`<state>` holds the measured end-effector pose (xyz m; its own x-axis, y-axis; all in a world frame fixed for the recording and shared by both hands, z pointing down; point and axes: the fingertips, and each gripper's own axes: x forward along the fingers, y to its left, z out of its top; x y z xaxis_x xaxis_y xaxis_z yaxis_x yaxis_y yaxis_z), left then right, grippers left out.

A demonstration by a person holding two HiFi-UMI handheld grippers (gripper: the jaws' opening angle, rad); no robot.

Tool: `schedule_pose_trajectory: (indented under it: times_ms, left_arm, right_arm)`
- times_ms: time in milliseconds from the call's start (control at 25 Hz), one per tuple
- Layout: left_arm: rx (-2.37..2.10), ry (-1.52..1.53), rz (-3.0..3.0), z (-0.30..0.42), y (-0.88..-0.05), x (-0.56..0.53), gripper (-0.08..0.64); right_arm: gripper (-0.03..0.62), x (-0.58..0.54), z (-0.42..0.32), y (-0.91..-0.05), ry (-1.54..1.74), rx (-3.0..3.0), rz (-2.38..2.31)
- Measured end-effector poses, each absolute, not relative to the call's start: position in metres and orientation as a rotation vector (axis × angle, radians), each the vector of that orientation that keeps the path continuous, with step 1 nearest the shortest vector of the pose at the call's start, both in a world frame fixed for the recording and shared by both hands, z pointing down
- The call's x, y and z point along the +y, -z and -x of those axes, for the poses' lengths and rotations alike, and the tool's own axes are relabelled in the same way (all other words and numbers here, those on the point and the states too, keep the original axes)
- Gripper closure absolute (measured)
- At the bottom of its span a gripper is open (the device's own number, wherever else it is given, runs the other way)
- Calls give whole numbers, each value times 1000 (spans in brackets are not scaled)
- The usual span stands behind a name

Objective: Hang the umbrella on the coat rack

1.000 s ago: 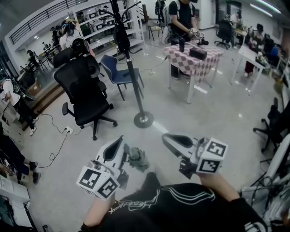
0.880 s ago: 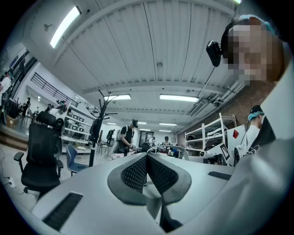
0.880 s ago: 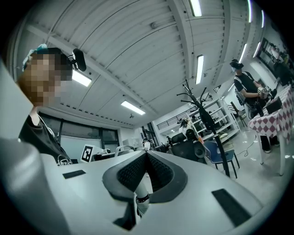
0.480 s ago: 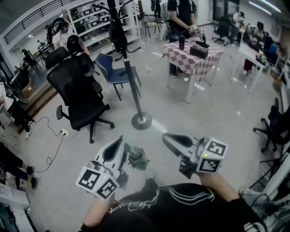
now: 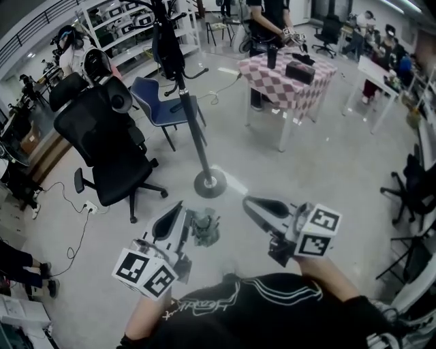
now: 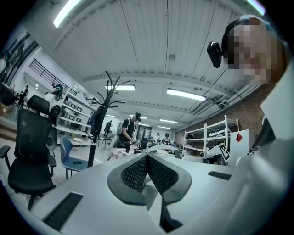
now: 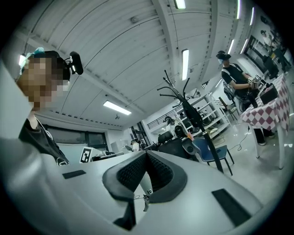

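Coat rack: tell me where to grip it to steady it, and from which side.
I'd grip the coat rack on its bare upright pole, between the dark garment hanging from the hooks and the round base. Come from the near, open-floor side, jaws level: the pole is slim and vertical, the black office chair stands close beside it, and the base is a flat disc.

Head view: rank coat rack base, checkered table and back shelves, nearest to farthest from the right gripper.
1. Coat rack base, just ahead of the right gripper.
2. Checkered table, farther ahead, right.
3. Back shelves, far left.
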<state>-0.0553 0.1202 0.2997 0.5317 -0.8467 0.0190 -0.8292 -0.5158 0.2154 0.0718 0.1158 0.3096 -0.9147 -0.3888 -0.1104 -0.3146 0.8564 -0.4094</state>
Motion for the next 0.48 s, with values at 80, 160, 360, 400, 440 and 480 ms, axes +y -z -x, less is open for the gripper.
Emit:
schedule_pose_trajectory:
  times_ms: [80,160,360,400,440,480]
  left_arm:
    - [-1416,127,-2564,63,-301,99,565]
    - [-1407,124,-2554,71,-303,78,565]
    - [-1387,113,-2556,90,-309,34,565]
    - [-1384,108,-2559,93,-311,25,565]
    - [-1379,103,-2561,96,-313,17,565]
    - [-1372,101,-2563,99,-315,9,565]
  right_arm:
    - [581,97,-65,-311,593,2843,558]
    - [581,79,-59,-312,604,2843,575]
    - [581,37,-41,-315,614,2848,614]
    - [581,29,-37,-317,615,2849,622]
    - [581,20,-34,-318,616,2850,630]
    - [581,12,-30,-319,618,2850,638]
